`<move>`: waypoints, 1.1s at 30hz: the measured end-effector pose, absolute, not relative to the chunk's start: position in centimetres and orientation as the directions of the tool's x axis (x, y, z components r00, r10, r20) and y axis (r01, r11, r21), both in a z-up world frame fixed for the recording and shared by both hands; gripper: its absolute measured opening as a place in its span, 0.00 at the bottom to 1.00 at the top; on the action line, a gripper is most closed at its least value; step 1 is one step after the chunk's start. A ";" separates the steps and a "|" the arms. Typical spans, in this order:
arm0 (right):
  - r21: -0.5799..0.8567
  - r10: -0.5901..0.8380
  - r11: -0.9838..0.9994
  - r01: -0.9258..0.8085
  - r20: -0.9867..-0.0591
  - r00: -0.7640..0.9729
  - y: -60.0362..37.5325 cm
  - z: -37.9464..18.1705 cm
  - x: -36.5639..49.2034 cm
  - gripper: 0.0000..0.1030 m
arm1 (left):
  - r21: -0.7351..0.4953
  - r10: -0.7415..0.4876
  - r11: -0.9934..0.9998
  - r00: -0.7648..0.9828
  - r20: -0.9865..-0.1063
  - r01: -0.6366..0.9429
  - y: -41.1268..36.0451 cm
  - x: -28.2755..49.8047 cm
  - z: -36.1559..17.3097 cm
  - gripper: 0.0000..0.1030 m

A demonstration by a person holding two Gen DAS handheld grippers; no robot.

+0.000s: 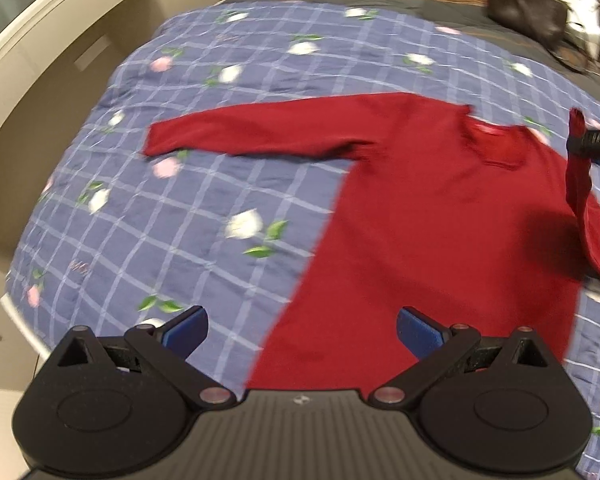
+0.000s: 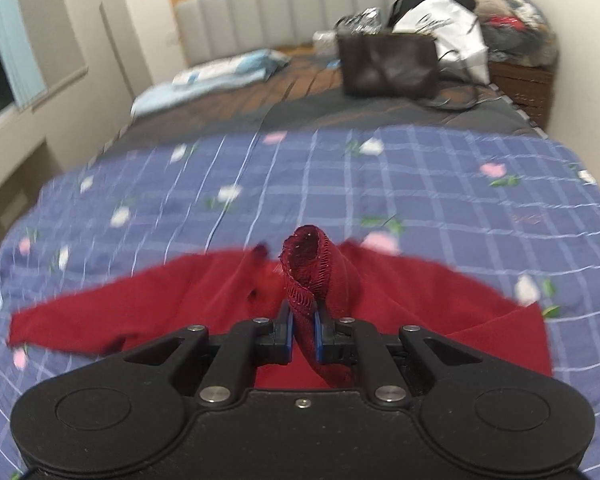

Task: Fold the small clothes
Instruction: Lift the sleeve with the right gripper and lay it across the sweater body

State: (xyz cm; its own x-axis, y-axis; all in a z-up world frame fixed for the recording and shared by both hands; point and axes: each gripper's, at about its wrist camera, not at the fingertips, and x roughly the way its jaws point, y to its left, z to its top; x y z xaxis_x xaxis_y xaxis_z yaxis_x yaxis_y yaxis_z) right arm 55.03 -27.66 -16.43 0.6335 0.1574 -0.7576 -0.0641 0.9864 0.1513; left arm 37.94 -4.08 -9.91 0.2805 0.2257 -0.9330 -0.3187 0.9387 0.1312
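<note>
We see a bed with a grey padded headboard carrying everything. A blue checked floral blanket covers the near part; beyond it a dark grey cover and a brown patterned one. A red sweater lies flat on the blanket, one sleeve stretched out sideways. Farther up we note a dark brown bag, a white bag just behind it, and light blue folded bedding near the headboard.
</note>
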 end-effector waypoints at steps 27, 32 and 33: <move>0.205 0.251 0.967 -0.151 -0.869 0.426 -19.9 -21.4 50.6 0.99 | 0.159 0.277 0.892 0.233 -0.932 -0.424 5.8 35.7 -9.6 1.00; 0.190 0.220 0.975 -0.111 -0.870 0.442 -22.1 -18.5 47.0 0.99 | 0.136 0.250 0.895 0.226 -0.941 -0.424 6.7 36.2 -10.4 1.00; 0.193 0.215 0.977 -0.094 -0.872 0.440 -22.5 -18.0 46.2 0.99 | 0.132 0.247 0.892 0.222 -0.943 -0.432 7.3 36.5 -10.7 1.00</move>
State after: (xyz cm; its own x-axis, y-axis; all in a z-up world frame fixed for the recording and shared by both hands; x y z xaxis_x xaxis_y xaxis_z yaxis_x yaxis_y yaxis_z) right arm 46.25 -22.48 -18.03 0.4403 0.2146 -0.8718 -0.0945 0.9767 0.1927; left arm 36.49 7.26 -10.67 0.2221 0.2466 -0.9433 -0.4320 0.8922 0.1315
